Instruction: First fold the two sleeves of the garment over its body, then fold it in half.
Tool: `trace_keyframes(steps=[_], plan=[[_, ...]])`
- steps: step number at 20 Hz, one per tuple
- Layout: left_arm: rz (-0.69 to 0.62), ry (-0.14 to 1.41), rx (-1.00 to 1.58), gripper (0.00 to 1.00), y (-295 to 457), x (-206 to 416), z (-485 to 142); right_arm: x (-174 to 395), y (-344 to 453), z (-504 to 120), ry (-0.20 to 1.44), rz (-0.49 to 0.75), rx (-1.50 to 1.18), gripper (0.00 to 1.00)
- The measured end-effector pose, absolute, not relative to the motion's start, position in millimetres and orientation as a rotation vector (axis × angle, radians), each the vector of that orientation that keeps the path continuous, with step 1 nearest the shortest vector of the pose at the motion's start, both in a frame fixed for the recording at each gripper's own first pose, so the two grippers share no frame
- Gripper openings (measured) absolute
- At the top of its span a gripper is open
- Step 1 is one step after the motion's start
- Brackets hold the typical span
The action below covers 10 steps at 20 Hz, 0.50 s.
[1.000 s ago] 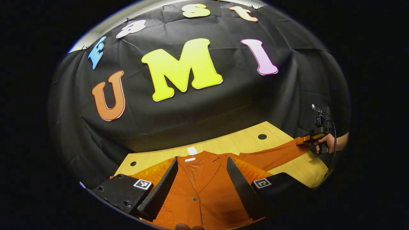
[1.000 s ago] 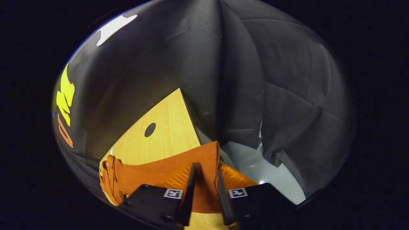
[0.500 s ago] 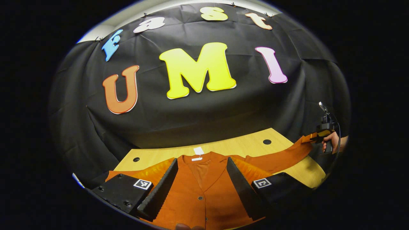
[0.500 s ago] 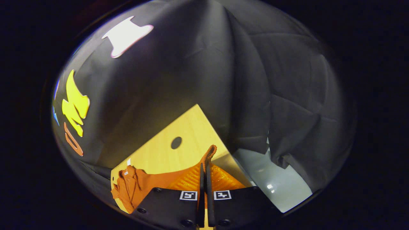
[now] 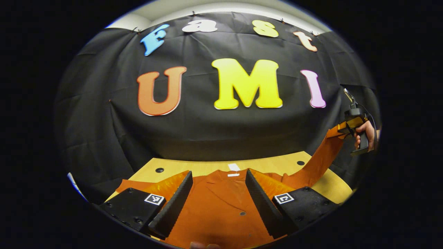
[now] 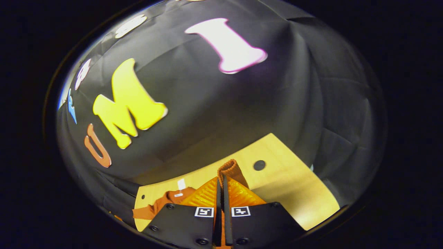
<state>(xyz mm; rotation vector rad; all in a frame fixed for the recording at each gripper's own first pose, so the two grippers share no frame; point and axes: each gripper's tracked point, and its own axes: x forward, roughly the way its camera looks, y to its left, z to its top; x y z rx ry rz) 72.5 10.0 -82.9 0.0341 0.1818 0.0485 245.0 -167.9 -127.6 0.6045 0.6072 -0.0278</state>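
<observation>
Small white tag (image 5: 234, 167) at the collar, nothing readable on it. Square black-and-white markers on both grippers. Orange garment (image 5: 221, 207) spread flat on the wooden table (image 5: 193, 166), front buttoned. Left gripper (image 5: 218, 202) poised wide apart above the chest, gripping nothing. Right gripper (image 6: 220, 193) clamped tight on the sleeve (image 5: 320, 157) cuff, raised at far right by a hand (image 5: 365, 133).

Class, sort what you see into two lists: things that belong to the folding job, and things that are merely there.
Belongs to the job:
- orange garment
- its sleeve, lifted off the table
- right gripper, shut on the sleeve cuff
- left gripper, open above the garment

Merely there:
- wooden table
- black cloth wall
</observation>
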Motion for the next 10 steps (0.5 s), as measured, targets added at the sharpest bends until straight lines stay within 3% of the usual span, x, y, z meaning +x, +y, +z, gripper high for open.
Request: trace_keyframes(steps=[4, 10], plan=[[0.124, 0.163, -0.01, 0.99, 83.8, 53.8, -79.6, 255.4, -44.9, -85.9, 0.598, 0.09, 0.567, 0.04], [0.286, 0.153, -0.041, 0.99, 195.5, 14.0, -85.0, 255.9, 131.8, -114.4, 0.687, 0.236, 0.508, 0.04]])
